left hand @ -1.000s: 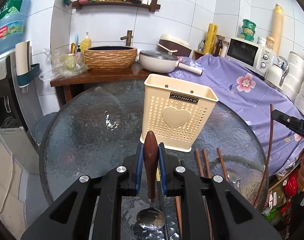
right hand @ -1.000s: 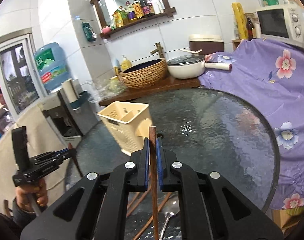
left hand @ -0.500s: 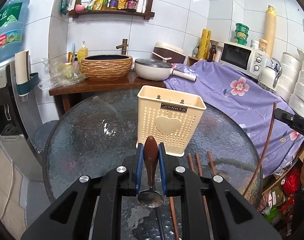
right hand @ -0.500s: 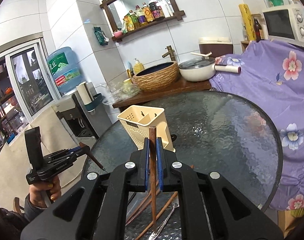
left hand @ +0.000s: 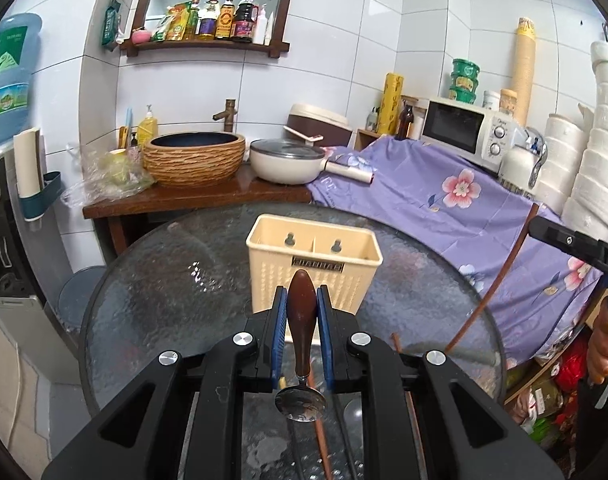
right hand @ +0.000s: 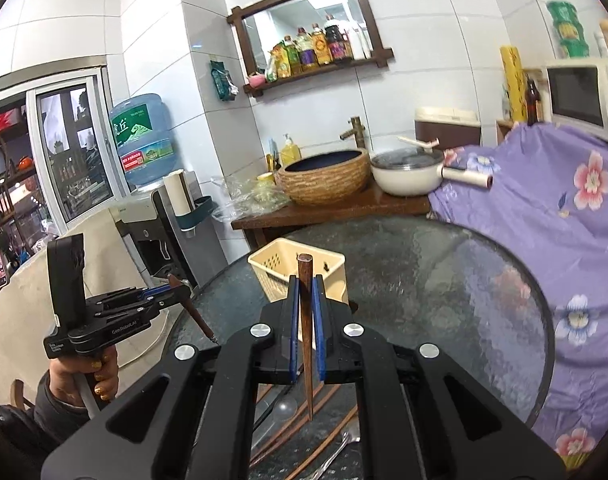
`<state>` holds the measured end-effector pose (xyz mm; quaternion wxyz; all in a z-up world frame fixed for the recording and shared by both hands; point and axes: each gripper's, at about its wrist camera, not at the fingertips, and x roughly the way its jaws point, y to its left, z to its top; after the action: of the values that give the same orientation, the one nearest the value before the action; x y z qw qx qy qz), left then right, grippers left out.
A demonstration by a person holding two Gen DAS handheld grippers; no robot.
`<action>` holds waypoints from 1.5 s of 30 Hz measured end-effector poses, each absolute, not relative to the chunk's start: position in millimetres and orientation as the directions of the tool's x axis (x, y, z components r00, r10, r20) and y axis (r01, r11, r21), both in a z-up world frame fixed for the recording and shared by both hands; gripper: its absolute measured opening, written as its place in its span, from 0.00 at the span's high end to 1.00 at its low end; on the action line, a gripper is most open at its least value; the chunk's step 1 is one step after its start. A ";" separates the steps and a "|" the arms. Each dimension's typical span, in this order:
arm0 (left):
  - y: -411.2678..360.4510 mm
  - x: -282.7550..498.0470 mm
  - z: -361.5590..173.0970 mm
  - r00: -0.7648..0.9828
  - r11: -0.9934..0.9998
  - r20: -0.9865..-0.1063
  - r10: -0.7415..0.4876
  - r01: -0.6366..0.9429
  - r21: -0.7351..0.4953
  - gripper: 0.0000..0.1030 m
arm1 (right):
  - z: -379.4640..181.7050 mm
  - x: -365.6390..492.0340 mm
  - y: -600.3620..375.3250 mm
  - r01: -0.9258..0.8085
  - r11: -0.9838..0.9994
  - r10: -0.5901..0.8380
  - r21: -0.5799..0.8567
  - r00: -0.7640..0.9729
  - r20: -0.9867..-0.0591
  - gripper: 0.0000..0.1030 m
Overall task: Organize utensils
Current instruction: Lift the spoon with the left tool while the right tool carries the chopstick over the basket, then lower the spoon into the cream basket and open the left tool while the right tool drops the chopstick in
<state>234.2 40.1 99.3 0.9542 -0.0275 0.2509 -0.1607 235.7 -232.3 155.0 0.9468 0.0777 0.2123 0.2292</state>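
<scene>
My left gripper [left hand: 301, 300] is shut on the brown wooden handle of a spoon [left hand: 301, 320]; its metal bowl hangs below, above the glass. My right gripper [right hand: 306, 292] is shut on a brown chopstick [right hand: 306, 320], which points tip down. A cream plastic utensil holder [left hand: 314, 264] with two compartments stands on the round glass table [left hand: 163, 288], just beyond both grippers, and shows again as the utensil holder [right hand: 295, 268] in the right wrist view. More chopsticks [right hand: 304, 424] and a metal utensil [right hand: 336, 452] lie on the glass below the grippers. Each view shows the other gripper at its edge.
Behind the table stands a wooden counter [left hand: 191, 196] with a woven basin [left hand: 193, 158] and a white pan [left hand: 287, 162]. A purple flowered cloth [left hand: 444, 208] covers the right side, with a microwave [left hand: 464, 132] on it. A water dispenser [right hand: 143, 144] stands at left.
Both grippers have risen with the spoon and the chopstick, so the holder's open top now shows. The utensils on the glass look farther below.
</scene>
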 end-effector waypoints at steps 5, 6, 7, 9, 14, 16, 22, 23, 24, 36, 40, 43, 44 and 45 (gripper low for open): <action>39.5 247.1 124.8 0.842 0.948 -0.436 -0.318 0.292 -0.127 0.86 | 177.6 248.2 -226.1 -0.417 0.883 0.468 0.213 0.810 -0.353 0.93; 39.1 249.0 130.8 0.846 0.947 -0.427 -0.320 0.295 -0.126 0.86 | 184.4 252.1 -224.1 -0.420 0.883 0.468 0.208 0.811 -0.351 0.93; 38.6 252.3 139.1 0.849 0.945 -0.416 -0.326 0.299 -0.131 0.86 | 189.5 254.7 -223.1 -0.423 0.882 0.471 0.208 0.810 -0.350 0.93; 38.5 259.6 153.0 0.851 0.941 -0.402 -0.337 0.306 -0.142 0.86 | 203.0 261.1 -219.9 -0.435 0.877 0.480 0.203 0.808 -0.342 0.93; 37.8 283.5 182.5 0.862 0.940 -0.377 -0.340 0.298 -0.166 0.86 | 241.3 278.5 -211.4 -0.452 0.871 0.492 0.194 0.811 -0.316 0.93; 38.8 294.0 195.2 0.868 0.940 -0.364 -0.338 0.291 -0.180 0.86 | 259.3 285.3 -208.1 -0.452 0.872 0.489 0.187 0.820 -0.297 0.93; 33.1 319.4 218.2 0.914 0.962 -0.308 -0.264 0.226 -0.153 0.86 | 296.7 307.4 -194.0 -0.426 0.892 0.451 0.153 0.865 -0.219 0.93; 30.7 325.4 217.0 0.918 0.966 -0.307 -0.249 0.213 -0.147 0.86 | 297.4 311.5 -192.0 -0.423 0.893 0.448 0.155 0.868 -0.216 0.93; 28.9 332.4 214.0 0.918 0.968 -0.314 -0.243 0.205 -0.148 0.86 | 295.9 318.6 -188.0 -0.416 0.896 0.442 0.154 0.871 -0.216 0.93; 20.8 373.2 146.0 0.880 0.976 -0.427 -0.209 0.158 -0.152 0.86 | 210.6 369.9 -161.5 -0.367 0.919 0.395 0.147 0.855 -0.336 0.93; 14.8 374.3 129.3 0.868 0.977 -0.451 -0.207 0.164 -0.133 0.86 | 187.5 379.7 -160.6 -0.363 0.917 0.399 0.167 0.837 -0.375 0.93; 12.5 376.1 120.7 0.860 0.977 -0.464 -0.211 0.167 -0.135 0.86 | 174.1 383.9 -159.0 -0.359 0.918 0.398 0.170 0.827 -0.397 0.93; 11.4 376.7 118.2 0.859 0.977 -0.468 -0.209 0.166 -0.133 0.86 | 170.4 385.4 -159.2 -0.356 0.919 0.395 0.172 0.826 -0.402 0.93; 10.6 377.1 116.0 0.857 0.978 -0.471 -0.207 0.165 -0.130 0.86 | 166.5 387.6 -159.4 -0.354 0.919 0.395 0.176 0.822 -0.409 0.93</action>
<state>377.1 10.6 116.0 0.9628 -0.0425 0.2490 -0.0965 387.6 -159.4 166.5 0.9535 0.0460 0.2241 0.1964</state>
